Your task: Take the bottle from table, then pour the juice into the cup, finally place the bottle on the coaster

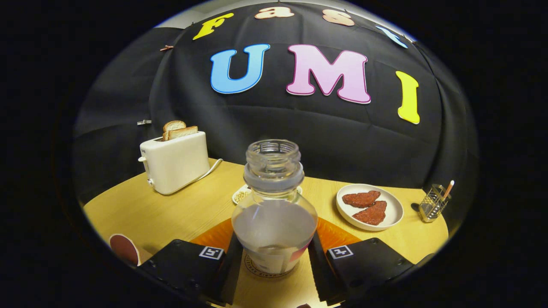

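A clear glass bottle with no cap stands upright between my fingers, with a little pale liquid and a label low on its body. Its base rests on a round wooden coaster with a printed ring. My gripper is shut on the bottle, one finger pressed to each side of its lower body. A cup with a dark red inside stands on the table to the left of the left finger.
An orange mat lies under and behind the bottle. A white toaster with toast stands far left. Behind the bottle lies a small dish; a white plate with two brown patties and a wire holder sit to the right.
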